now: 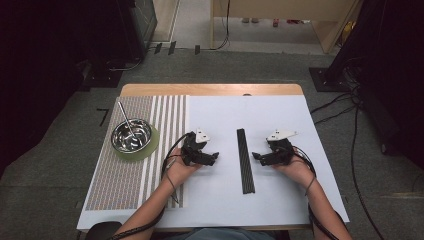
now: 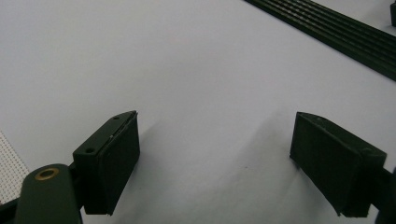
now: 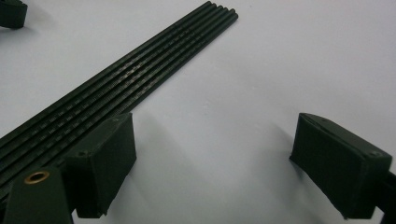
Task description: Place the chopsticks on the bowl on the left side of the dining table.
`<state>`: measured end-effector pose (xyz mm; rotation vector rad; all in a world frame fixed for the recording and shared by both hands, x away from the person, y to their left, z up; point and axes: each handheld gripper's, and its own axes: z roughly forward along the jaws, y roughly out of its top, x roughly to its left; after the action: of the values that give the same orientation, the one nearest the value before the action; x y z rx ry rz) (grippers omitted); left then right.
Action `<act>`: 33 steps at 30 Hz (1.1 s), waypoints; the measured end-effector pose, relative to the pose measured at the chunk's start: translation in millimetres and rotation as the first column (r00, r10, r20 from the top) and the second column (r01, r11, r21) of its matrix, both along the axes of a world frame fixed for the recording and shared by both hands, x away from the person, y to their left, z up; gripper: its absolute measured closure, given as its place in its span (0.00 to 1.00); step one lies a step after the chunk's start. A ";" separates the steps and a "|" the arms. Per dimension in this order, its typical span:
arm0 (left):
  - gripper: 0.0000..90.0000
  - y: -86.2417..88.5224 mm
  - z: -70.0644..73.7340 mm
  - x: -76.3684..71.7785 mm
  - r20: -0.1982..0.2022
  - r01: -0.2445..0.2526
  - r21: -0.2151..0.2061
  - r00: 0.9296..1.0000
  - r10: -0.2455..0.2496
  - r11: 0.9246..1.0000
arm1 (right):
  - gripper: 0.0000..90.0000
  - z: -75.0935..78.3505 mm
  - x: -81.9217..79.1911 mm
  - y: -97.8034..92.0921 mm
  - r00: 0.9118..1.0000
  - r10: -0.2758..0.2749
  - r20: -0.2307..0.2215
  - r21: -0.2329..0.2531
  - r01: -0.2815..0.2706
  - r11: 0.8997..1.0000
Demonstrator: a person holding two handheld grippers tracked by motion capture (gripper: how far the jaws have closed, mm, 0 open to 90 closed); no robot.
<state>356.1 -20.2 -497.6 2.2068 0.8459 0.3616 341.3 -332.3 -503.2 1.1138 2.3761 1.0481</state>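
Black ribbed strip (image 1: pixel 245 161): lies flat along the white table cover (image 1: pixel 260 112), between both tools, untouched. Striped mat (image 1: pixel 135 165) with steel bowl (image 1: pixel 132 135) on green coaster (image 1: pixel 153 146), well left, no obstruction. Left gripper (image 1: pixel 215 156) and right gripper (image 1: pixel 255 156): jaws apart, empty, flanking. Step judged: approach; next, close in on strip.

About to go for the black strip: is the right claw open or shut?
Open. The right claw has its jaws wide apart with bare white table between them; the strip lies beside one jaw, ungripped.
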 end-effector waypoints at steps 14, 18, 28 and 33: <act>0.18 -8.4 5.0 -5.3 -0.015 0.006 -0.047 1.000 -0.006 0.999 | 0.15 0.0 0.0 0.0 1.000 0.000 0.000 0.000 0.000 1.000; 0.18 -10.5 5.5 -4.7 -0.037 -0.005 -0.072 0.999 0.003 0.997 | 0.15 0.0 -0.1 0.0 1.000 0.000 0.000 0.000 0.000 1.000; 0.18 -20.2 7.6 -8.0 -0.043 -0.005 -0.065 0.999 0.002 0.998 | 0.15 0.0 -0.3 0.2 1.000 -0.002 -0.001 0.001 0.002 1.000; 0.18 -25.2 8.5 -9.6 -0.053 -0.002 -0.083 0.999 -0.002 0.997 | 0.15 0.0 -0.3 0.3 1.000 -0.002 -0.002 0.001 0.002 1.000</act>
<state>346.5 -45.3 -489.1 2.1474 0.8744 0.2636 341.0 -332.1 -503.2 1.1181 2.3755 1.0487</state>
